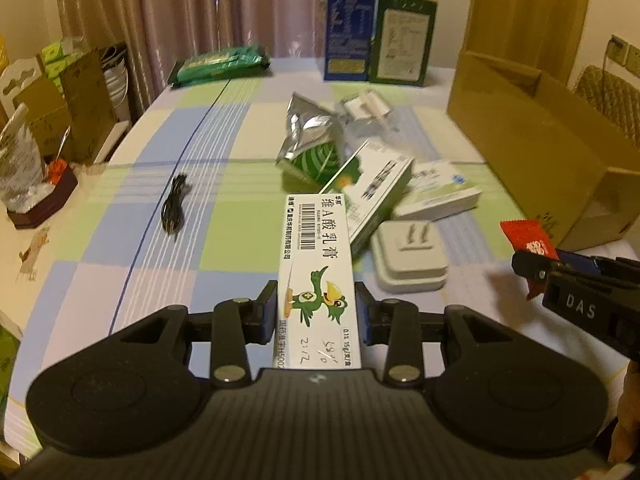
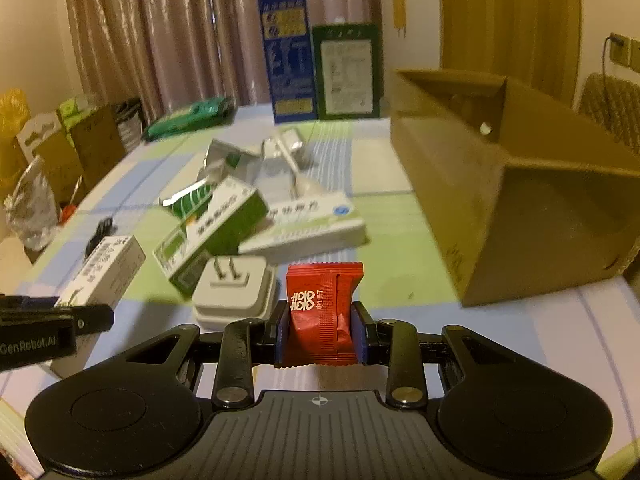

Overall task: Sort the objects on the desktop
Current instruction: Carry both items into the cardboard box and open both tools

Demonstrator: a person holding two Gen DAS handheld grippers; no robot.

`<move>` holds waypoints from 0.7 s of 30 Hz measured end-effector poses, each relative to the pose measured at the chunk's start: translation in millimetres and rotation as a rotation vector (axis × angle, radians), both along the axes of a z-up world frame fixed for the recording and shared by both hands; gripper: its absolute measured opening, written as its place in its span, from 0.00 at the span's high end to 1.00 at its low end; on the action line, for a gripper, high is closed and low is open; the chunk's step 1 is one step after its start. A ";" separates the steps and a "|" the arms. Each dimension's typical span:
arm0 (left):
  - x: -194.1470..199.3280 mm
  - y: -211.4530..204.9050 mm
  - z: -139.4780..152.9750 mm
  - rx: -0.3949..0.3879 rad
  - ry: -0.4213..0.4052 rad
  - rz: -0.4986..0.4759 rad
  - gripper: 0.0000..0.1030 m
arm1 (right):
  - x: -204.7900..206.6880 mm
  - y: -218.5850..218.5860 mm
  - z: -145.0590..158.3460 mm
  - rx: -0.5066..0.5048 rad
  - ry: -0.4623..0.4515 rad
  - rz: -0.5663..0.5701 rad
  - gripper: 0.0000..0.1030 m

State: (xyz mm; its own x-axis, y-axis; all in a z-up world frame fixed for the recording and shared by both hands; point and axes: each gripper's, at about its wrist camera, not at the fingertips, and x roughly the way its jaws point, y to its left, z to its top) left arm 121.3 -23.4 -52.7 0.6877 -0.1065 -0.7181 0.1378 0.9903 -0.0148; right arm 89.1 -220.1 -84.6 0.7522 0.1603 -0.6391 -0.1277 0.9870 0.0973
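My left gripper (image 1: 316, 306) is shut on a long white ointment box (image 1: 314, 240) printed with a green bird, held above the checked tablecloth (image 1: 160, 264). In the right wrist view that box (image 2: 106, 266) sticks out past the left gripper (image 2: 94, 320) at the left edge. My right gripper (image 2: 320, 322) is shut on a red sachet (image 2: 324, 292) with white lettering. In the left wrist view, the red sachet (image 1: 526, 240) shows at the right in the right gripper (image 1: 532, 274).
A white plug adapter (image 2: 232, 288), a green-and-white box (image 2: 212, 228), a flat white box (image 2: 308, 228) and a foil pouch (image 1: 312, 140) lie mid-table. An open cardboard box (image 2: 500, 200) stands right. A black cable (image 1: 174, 208) lies left. Tall blue (image 1: 348, 24) and green (image 1: 404, 40) cartons stand at the back.
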 end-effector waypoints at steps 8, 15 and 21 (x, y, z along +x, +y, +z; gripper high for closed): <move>-1.7 -44.9 47.7 -0.029 -0.080 -0.076 0.68 | -6.5 -38.5 54.4 -0.007 -0.092 -0.066 0.72; 15.0 -117.3 88.7 -0.077 -0.145 -0.200 0.68 | 10.3 -98.2 111.6 -0.011 -0.170 -0.138 0.72; 39.7 -183.3 100.4 -0.109 -0.160 -0.277 0.68 | 38.4 -155.0 130.6 -0.031 -0.172 -0.198 0.72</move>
State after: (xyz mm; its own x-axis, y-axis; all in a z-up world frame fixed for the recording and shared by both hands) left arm 161.0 -206.6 47.7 0.7246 -0.3758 -0.5777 0.4109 0.9085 -0.0755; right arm 127.5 -375.1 46.0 0.8648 -0.0184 -0.5018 0.0563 0.9966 0.0604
